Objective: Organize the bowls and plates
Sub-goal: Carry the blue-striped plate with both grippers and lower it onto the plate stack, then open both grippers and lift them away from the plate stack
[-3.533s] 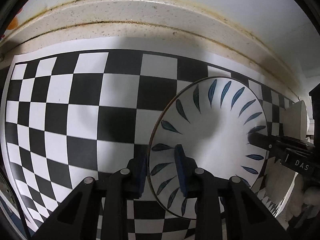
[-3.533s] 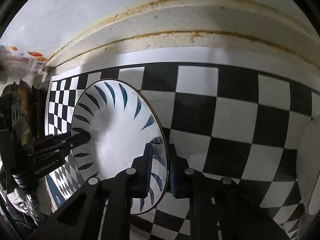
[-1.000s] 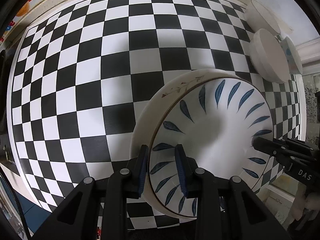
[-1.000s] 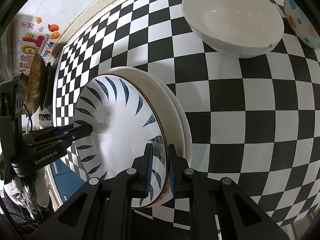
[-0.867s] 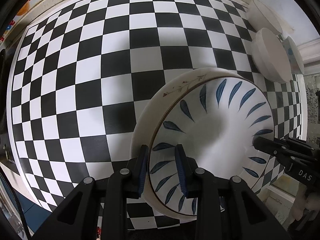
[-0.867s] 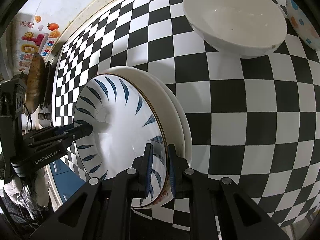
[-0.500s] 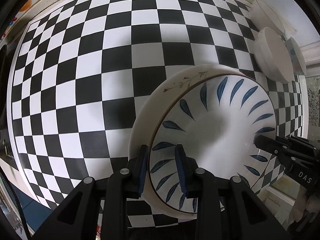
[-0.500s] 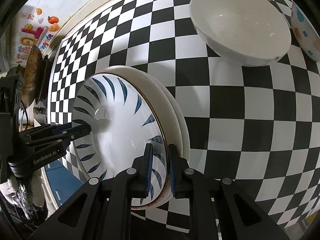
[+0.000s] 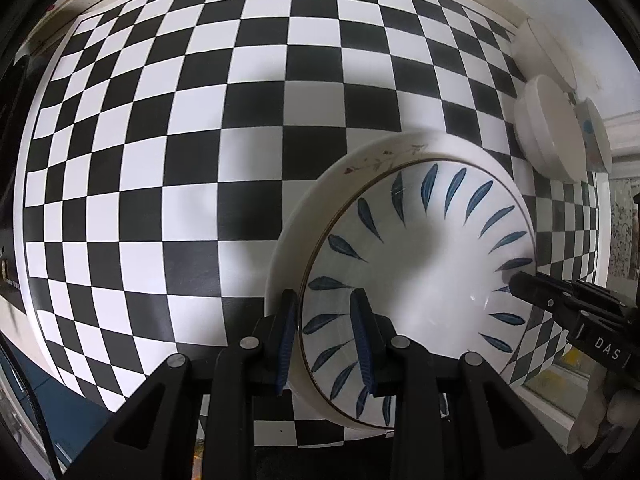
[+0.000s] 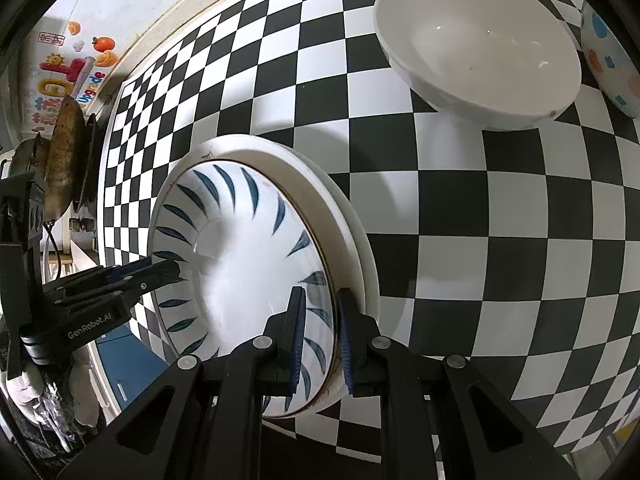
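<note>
A white plate with blue leaf marks (image 9: 424,264) sits on top of a larger white plate (image 9: 360,168) on the checkered mat. My left gripper (image 9: 326,336) is shut on the blue-leaf plate's near rim. My right gripper (image 10: 320,332) is shut on the opposite rim of the same plate (image 10: 240,248); the larger plate's edge (image 10: 348,216) shows behind it. Each gripper appears in the other's view, the right gripper's fingers (image 9: 532,284) at right and the left gripper's fingers (image 10: 156,272) at left.
A plain white bowl (image 10: 476,60) and a bowl with coloured spots (image 10: 608,60) stand to the right. The same bowls (image 9: 548,128) line the mat's far right edge. A pan (image 10: 64,160) and stove lie at far left. The counter's front edge runs below the plates.
Both grippers lowered the blue-leaf plate from near the back wall onto the larger white plate. Over the last second it has settled slightly lower. Both grips stay shut.
</note>
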A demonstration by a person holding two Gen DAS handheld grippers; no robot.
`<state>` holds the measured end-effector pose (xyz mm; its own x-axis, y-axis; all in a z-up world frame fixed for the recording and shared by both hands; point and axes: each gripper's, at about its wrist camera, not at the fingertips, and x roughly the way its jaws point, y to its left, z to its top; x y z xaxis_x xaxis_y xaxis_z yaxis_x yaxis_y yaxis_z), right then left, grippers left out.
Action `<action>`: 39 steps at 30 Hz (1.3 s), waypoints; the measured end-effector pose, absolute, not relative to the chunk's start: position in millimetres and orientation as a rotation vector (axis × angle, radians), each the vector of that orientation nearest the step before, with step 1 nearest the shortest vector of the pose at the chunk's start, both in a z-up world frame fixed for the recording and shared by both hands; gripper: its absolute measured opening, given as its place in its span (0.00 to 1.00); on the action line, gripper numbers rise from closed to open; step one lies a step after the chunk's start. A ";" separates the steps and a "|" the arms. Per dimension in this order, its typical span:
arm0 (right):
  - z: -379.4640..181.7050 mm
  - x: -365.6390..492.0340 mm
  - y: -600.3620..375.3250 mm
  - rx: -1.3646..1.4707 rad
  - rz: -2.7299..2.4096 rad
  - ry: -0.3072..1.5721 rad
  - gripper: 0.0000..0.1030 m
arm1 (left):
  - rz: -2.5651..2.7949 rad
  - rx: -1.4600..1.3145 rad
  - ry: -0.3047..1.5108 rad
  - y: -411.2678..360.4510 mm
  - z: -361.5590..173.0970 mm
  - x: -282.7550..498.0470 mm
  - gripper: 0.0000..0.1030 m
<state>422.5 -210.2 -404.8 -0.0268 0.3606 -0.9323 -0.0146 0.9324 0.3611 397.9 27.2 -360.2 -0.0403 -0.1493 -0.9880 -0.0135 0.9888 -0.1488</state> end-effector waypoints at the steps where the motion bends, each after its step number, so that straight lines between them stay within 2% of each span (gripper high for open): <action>1: -404.0 422.6 -210.7 0.272 0.306 1.574 0.18 | -0.106 -0.128 1.605 28.1 -359.4 397.2 0.24; 6: -398.5 420.9 -211.1 0.234 0.289 1.552 0.19 | -0.092 -0.109 1.578 24.1 -350.0 380.5 0.24; 15: -354.7 400.6 -202.0 0.154 0.241 1.445 0.19 | -0.078 -0.059 1.489 8.4 -318.7 357.7 0.24; 23: -297.9 352.2 -191.0 0.143 0.213 1.328 0.30 | -0.072 -0.030 1.339 13.2 -259.6 317.3 0.24; 31: -226.3 284.4 -178.4 0.120 0.198 1.175 0.56 | -0.076 -0.041 1.203 16.3 -196.1 258.5 0.29; 33: -209.8 266.0 -174.6 0.114 0.199 1.139 0.61 | -0.064 -0.041 1.172 18.1 -182.6 244.6 0.33; 35: -193.4 247.0 -171.6 0.105 0.194 1.104 0.72 | -0.047 -0.037 1.131 20.8 -168.3 230.0 0.36; 39: -168.4 216.5 -169.6 0.110 0.185 1.048 0.79 | -0.027 -0.029 1.056 24.9 -144.1 203.4 0.49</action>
<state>216.5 -169.6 -168.4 0.4857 0.2041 -0.8500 -0.0994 0.9789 0.1783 203.4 24.9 -144.1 0.4920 -0.0362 -0.8699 0.0086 0.9993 -0.0367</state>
